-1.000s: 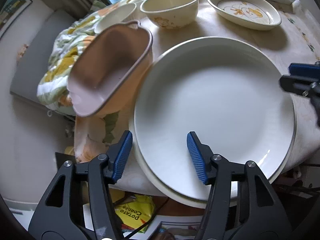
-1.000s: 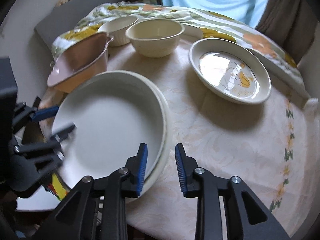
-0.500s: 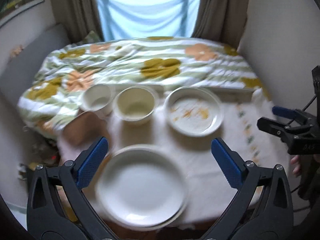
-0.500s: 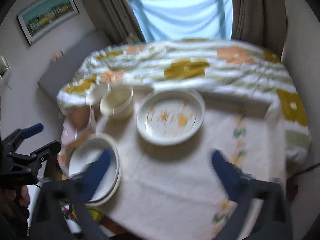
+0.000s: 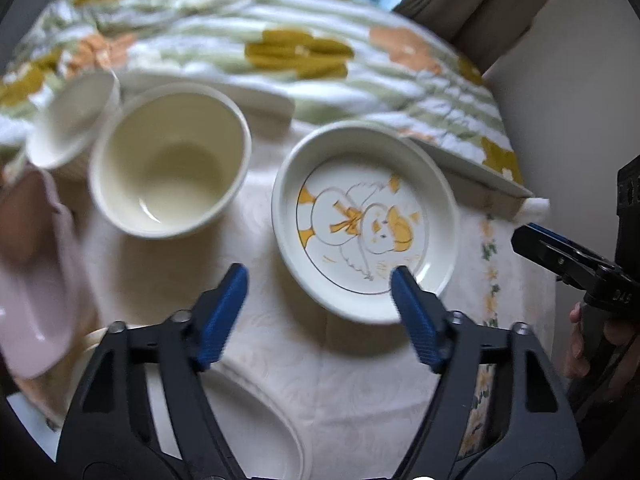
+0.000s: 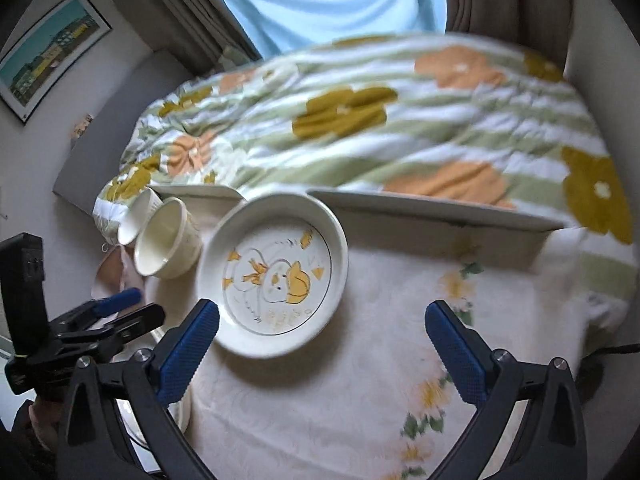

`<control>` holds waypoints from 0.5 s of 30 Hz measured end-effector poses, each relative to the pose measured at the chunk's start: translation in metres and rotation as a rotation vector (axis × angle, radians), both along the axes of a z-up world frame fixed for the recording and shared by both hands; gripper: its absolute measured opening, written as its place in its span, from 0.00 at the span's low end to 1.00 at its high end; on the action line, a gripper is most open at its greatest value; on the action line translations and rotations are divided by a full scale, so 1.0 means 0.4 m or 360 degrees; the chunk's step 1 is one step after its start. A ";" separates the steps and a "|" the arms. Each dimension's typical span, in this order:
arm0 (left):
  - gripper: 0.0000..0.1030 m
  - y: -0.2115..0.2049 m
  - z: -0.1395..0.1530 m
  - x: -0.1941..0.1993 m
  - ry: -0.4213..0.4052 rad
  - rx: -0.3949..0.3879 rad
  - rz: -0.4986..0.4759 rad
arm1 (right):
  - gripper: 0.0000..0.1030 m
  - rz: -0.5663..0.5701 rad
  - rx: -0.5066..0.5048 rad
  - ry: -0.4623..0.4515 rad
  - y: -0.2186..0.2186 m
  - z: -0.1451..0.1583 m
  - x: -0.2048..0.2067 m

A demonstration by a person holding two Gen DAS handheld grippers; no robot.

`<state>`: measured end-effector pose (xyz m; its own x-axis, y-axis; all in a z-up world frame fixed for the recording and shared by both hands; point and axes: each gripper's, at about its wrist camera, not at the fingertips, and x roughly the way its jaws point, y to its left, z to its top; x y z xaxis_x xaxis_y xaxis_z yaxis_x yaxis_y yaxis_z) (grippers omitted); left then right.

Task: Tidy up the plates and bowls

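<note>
Kim: Swung off the big white plates (image 5: 240, 420) since a second back; both views now centred on the duck plate (image 5: 364, 224). Confirmed?

Lee: Confirmed. Left gripper (image 5: 318, 276) was closing, nothing clamped, only tablecloth (image 5: 280, 352) in the gap. Right finger (image 5: 416, 320) overlapped the duck plate's near rim in the left view; contact not readable through blur.

Kim: Right side?

Lee: Right gripper (image 6: 322, 308) spread wide, easing inward slightly, holding nothing. Duck plate (image 6: 276, 276) sat up-left of its gap, just past the left finger (image 6: 188, 348).

Kim: Nearer hand?

Lee: Judged the left one, by a little. Plate lay up-right of its gap, so a small shift right needed before any rim pinch. Round, so no long axis to line up with.

Kim: Containers?

Lee: All looked empty. Cream bowl (image 5: 168, 168) upper left of centre, upright, beside the duck plate but apart. Small white bowl (image 5: 72, 120) touching or nearly touching it further left. Pink dish (image 5: 28, 280) at left edge, oblong, long axis roughly top to bottom, heavily blurred. White plates stacked at bottom, under the left gripper's frame.

Kim: Risk?

Lee: Probably a shallow rim slipping from the pads.
</note>
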<state>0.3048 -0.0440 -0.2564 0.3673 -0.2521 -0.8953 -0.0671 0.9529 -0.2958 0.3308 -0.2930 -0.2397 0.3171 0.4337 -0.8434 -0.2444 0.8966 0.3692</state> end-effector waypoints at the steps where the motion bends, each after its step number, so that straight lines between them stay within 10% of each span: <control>1: 0.61 0.000 -0.030 0.018 0.0044 -0.0018 0.0000 | 0.91 0.0011 0.0008 0.0020 0.002 -0.014 0.010; 5: 0.54 -0.008 -0.095 0.059 0.0131 -0.0022 -0.0017 | 0.62 0.0065 -0.0002 0.0140 0.025 -0.094 0.067; 15: 0.24 -0.012 -0.134 0.096 0.0162 0.0024 -0.0024 | 0.31 0.0178 0.0006 0.0168 0.049 -0.158 0.114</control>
<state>0.3432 -0.0486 -0.3101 0.2705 -0.2431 -0.9315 -0.0819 0.9583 -0.2739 0.3763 -0.2736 -0.3029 0.1763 0.4646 -0.8678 -0.3025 0.8645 0.4014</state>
